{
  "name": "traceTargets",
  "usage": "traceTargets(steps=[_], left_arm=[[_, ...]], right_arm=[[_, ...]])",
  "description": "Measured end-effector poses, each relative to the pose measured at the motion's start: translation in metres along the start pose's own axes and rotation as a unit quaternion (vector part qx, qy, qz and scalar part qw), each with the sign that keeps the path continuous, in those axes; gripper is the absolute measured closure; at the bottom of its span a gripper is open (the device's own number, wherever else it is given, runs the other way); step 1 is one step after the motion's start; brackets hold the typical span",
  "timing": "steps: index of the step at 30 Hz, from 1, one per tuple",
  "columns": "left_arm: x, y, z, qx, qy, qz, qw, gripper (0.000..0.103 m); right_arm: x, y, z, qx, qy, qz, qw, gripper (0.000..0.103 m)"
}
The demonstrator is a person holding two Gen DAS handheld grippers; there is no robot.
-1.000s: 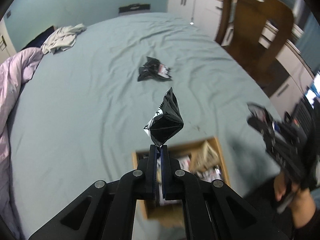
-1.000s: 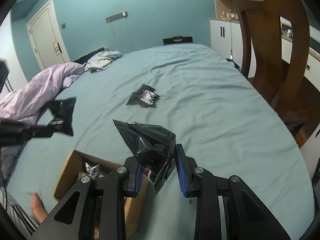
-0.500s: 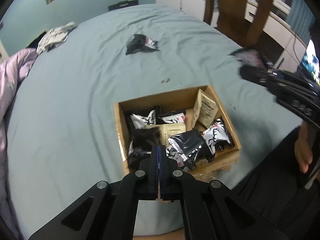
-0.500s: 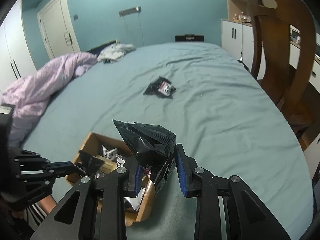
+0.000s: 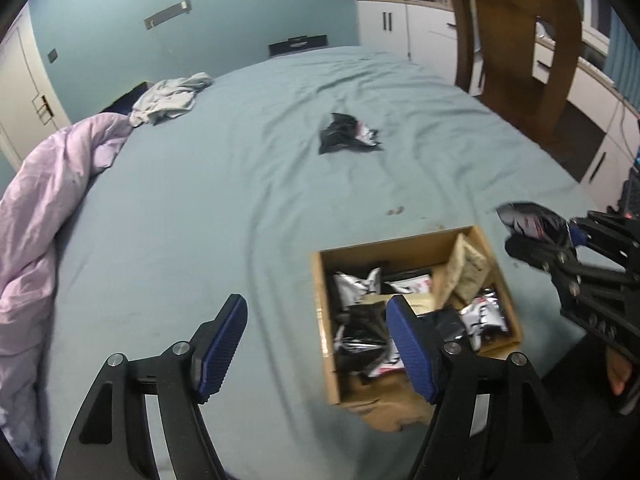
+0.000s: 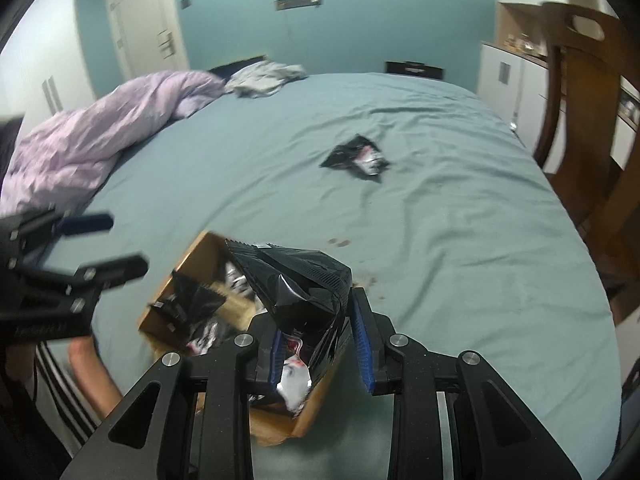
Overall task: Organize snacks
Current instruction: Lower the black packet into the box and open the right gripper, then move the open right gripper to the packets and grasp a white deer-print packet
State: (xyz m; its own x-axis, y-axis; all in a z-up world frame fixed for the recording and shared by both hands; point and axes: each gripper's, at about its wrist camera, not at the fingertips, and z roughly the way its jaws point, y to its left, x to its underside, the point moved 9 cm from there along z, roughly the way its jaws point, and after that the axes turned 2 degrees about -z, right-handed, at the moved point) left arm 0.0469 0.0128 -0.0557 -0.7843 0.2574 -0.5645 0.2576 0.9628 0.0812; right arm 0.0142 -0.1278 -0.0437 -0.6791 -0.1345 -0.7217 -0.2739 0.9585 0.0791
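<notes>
A cardboard box (image 5: pixel 404 246) with several black and white snack packets sits at the near edge of the bed. It also shows in the right wrist view (image 6: pixel 188 264). My left gripper (image 5: pixel 316 340) is open and empty, just left of the box. My right gripper (image 6: pixel 320 340) is shut on a black snack bag (image 6: pixel 304 292) and holds it over the box's near corner; the bag also shows in the left wrist view (image 5: pixel 532 222). One more black snack bag (image 5: pixel 348 138) lies on the sheet farther back, and shows in the right wrist view (image 6: pixel 356 156).
A lilac duvet (image 5: pixel 44 208) is heaped along the bed's left side. Grey clothing (image 5: pixel 172 96) lies at the far left corner. A wooden chair (image 5: pixel 516 44) stands by the right side, with white cabinets behind.
My left gripper dropped its black snack bag into the box and opened, then drew left. My right gripper carried its bag closer, over the box.
</notes>
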Motion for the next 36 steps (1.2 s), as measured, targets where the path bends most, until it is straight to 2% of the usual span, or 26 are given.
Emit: traceTargets(steps=[6,12,15,17,18,20,22,23,25,28,30,33,36], left_arm=[[0.0,0.006,0.003,-0.007,0.008,-0.008,0.9999,0.028],[0.002,0.003,0.004,-0.012,0.01,0.001,0.9999,0.028],[0.003,0.002,0.005,-0.013,0.012,0.004,0.9998,0.028],[0.004,0.003,0.005,-0.01,0.015,0.001,0.9998,0.028],[0.004,0.004,0.006,-0.01,0.016,-0.002,0.9998,0.028],[0.004,0.006,0.006,-0.01,0.017,-0.006,0.9998,0.028],[0.004,0.007,0.007,-0.01,0.018,-0.009,0.9997,0.028],[0.004,0.006,0.007,-0.01,0.019,-0.009,0.9997,0.028],[0.004,0.006,0.007,-0.012,0.018,-0.006,0.9997,0.028],[0.003,0.005,0.006,-0.014,0.015,-0.003,0.9998,0.027],[0.003,0.004,0.005,-0.013,0.012,-0.002,0.9998,0.026],[0.002,0.004,0.003,-0.012,0.009,0.0,0.9999,0.024],[0.001,0.002,0.002,-0.01,0.007,0.003,0.9999,0.023]], right_arm=[[0.009,0.018,0.015,-0.032,0.039,-0.038,0.998,0.075],[0.015,0.023,0.027,-0.031,0.079,-0.047,0.995,0.074],[0.021,0.027,0.034,-0.054,0.107,-0.023,0.993,0.068],[0.018,0.028,0.032,-0.078,0.105,-0.003,0.991,0.056],[0.015,0.027,0.028,-0.081,0.096,0.0,0.992,0.054],[0.007,0.022,0.02,-0.07,0.069,0.005,0.995,0.037],[-0.001,0.013,0.012,-0.047,0.042,0.011,0.998,0.027],[-0.005,0.007,0.006,-0.033,0.025,0.015,0.999,0.025],[-0.012,-0.003,-0.001,-0.007,0.005,0.023,1.0,0.023],[-0.017,-0.023,-0.008,0.034,0.001,0.045,0.998,0.022],[-0.017,-0.034,-0.01,0.061,0.021,0.057,0.996,0.022],[-0.011,-0.059,-0.016,0.123,0.058,0.067,0.988,0.022],[-0.009,-0.064,-0.025,0.135,0.058,0.061,0.987,0.022]])
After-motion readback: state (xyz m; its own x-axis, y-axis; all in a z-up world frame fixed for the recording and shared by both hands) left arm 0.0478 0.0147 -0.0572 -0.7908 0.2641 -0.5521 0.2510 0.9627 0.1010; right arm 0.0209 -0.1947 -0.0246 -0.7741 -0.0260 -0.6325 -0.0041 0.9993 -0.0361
